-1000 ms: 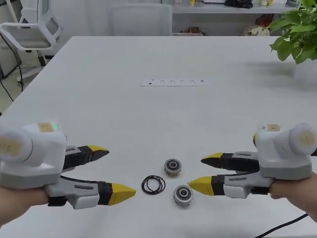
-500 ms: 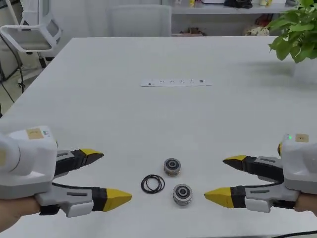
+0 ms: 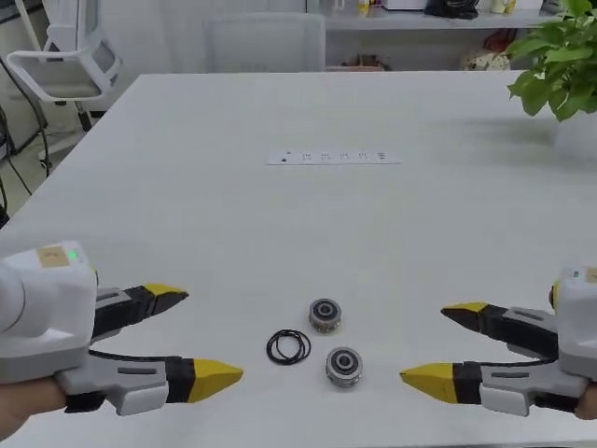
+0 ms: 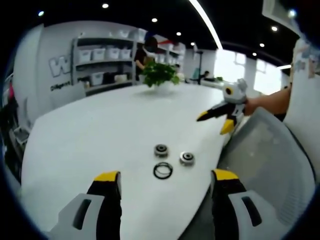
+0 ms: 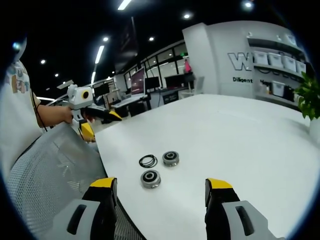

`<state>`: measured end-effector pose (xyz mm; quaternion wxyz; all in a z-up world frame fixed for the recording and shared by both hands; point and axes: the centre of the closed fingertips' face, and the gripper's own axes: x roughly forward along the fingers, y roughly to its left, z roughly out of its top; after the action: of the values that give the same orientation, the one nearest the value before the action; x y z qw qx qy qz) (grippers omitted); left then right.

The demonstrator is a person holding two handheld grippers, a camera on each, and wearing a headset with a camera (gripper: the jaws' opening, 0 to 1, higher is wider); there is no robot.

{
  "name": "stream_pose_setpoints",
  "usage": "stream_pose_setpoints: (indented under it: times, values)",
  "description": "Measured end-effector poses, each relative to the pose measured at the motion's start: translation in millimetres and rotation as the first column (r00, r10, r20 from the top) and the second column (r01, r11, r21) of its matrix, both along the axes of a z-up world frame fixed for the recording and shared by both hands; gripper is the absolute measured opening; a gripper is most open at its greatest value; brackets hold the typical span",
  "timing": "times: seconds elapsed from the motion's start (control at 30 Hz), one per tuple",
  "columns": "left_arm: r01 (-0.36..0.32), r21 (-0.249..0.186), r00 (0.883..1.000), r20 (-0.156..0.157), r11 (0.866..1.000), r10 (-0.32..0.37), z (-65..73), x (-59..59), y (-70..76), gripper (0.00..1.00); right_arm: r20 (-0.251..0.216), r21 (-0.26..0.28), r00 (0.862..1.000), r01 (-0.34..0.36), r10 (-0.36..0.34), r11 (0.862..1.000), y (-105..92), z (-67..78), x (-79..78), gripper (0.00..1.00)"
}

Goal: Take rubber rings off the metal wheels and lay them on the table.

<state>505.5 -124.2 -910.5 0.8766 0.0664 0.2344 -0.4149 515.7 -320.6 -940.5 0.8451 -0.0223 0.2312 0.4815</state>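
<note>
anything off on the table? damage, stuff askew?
Nothing stands out. The far metal wheel and the near metal wheel lie flat and apart on the table; the black rubber rings lie overlapped beside them. The left gripper and the right gripper are open, touching nothing.

We drew the right gripper (image 3: 424, 343) back toward 3 o'clock, so its lower tip, once just beside the near wheel (image 3: 344, 365), ended well apart from it. We also eased the left gripper (image 3: 213, 335) slightly back toward 8 o'clock.
</note>
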Motion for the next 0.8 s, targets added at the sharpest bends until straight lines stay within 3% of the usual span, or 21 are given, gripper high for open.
stream_pose_setpoints:
  times: [0.8]
  values:
    - [-0.022,-0.003,1.0,-0.003,1.0,0.022,-2.6,2.4,4.1,0.74,0.008,-0.034,1.0,-0.008,0.008,0.999,-2.0,-3.0,-1.6,0.71]
